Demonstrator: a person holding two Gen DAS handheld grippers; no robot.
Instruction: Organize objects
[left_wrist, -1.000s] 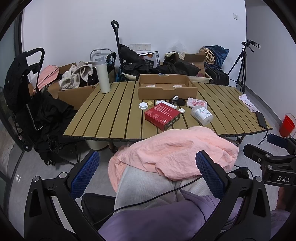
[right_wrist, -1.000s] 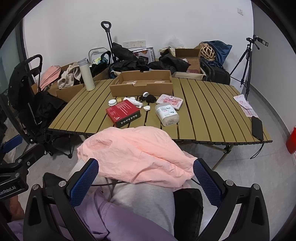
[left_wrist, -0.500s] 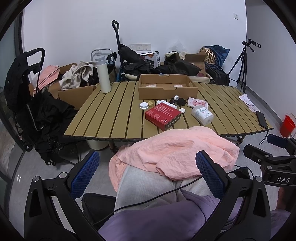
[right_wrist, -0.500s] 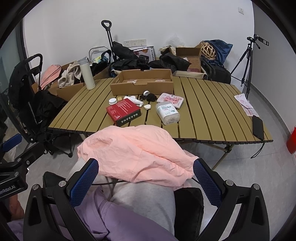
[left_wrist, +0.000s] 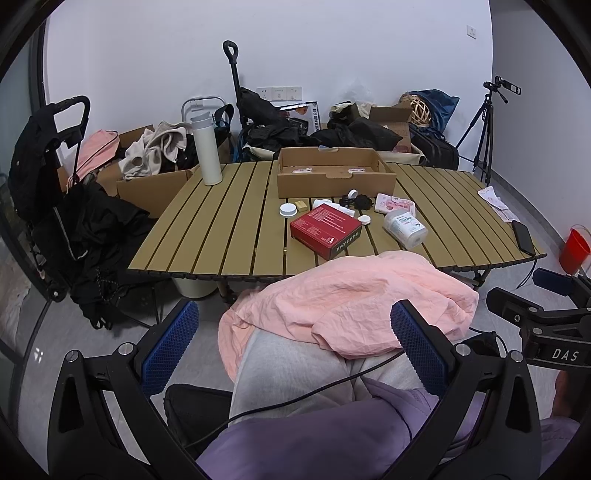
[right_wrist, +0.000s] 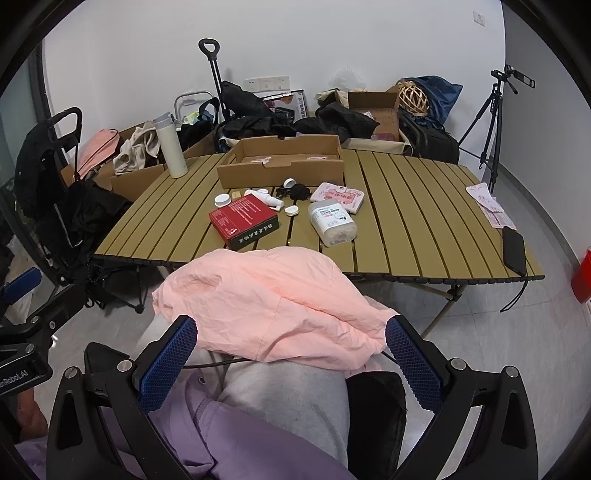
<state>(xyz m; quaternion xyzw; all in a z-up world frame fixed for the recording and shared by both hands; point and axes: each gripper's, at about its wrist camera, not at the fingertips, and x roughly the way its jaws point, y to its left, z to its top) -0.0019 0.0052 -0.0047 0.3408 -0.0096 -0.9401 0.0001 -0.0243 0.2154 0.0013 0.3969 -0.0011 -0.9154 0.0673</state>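
Observation:
On the slatted table (left_wrist: 229, 229) (right_wrist: 406, 221) lie a red box (left_wrist: 325, 230) (right_wrist: 243, 220), a clear wipes tub (left_wrist: 404, 228) (right_wrist: 332, 222), a pink packet (left_wrist: 394, 203) (right_wrist: 338, 195), small white lids (left_wrist: 288, 210) (right_wrist: 222, 200) and a black clip bundle (left_wrist: 356, 201) (right_wrist: 297, 192). Behind them stands an open cardboard tray (left_wrist: 334, 181) (right_wrist: 280, 168). My left gripper (left_wrist: 295, 343) and right gripper (right_wrist: 291, 360) are both open, held low over a person's lap with a pink cloth (left_wrist: 354, 299) (right_wrist: 273, 302), well short of the table.
A white flask (left_wrist: 206, 149) (right_wrist: 170, 146) stands at the table's far left. A black phone (left_wrist: 523, 238) (right_wrist: 514, 245) and papers (right_wrist: 489, 205) lie at the right edge. Bags, boxes and clothes crowd the back wall; a tripod (left_wrist: 480, 133) and red bucket (left_wrist: 574, 247) stand right.
Both views have edged slightly closer to the table; objects on it stay where they were, and both grippers remain open.

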